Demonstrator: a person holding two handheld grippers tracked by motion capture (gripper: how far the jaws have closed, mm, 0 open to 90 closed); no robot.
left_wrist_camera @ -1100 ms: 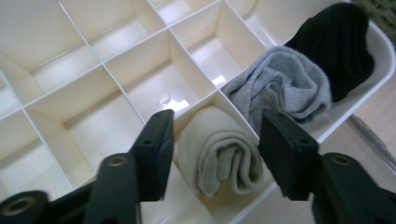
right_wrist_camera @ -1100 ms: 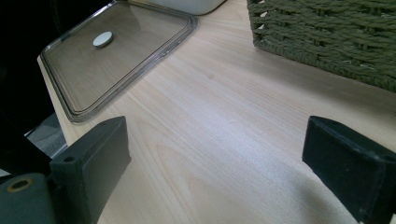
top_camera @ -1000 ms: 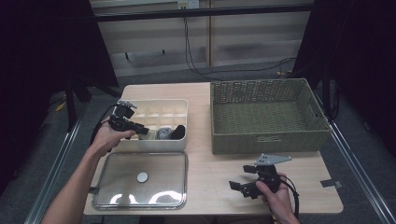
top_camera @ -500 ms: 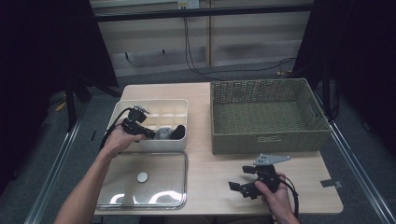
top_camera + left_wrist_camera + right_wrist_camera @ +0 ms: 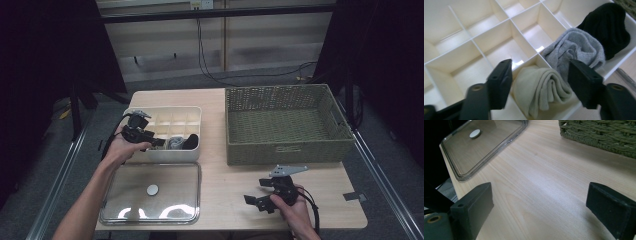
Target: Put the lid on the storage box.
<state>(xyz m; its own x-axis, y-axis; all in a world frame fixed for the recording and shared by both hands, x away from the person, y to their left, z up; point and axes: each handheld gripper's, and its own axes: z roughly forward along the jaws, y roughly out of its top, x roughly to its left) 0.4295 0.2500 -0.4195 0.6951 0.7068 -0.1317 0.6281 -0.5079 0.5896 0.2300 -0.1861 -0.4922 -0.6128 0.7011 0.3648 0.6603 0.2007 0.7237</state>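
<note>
Ribbed knit cream sock (image 5: pixel 541 90) in a glossy white plastic organizer (image 5: pixel 499 30); matt wood table (image 5: pixel 544 182).

socks: 3 rolled, one cream (image 5: pixel 541 90), one grey (image 5: pixel 574 53), one black (image 5: pixel 609 27) (each in its own compartment) | divided white boxes (image 5: pixel 165 116): 1 | wicker baskets (image 5: pixel 287 122): 1 | clear lids (image 5: pixel 150 192): 1 | tongs: 2, left (image 5: pixel 159 142) and right (image 5: pixel 256 191) | desks (image 5: pixel 225 175): 1

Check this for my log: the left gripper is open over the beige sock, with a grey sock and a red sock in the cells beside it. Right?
Not quite. The far sock is black, not red; the left gripper view shows it. The rest holds: the left gripper is open over the beige sock, and the grey sock lies beside it.
</note>
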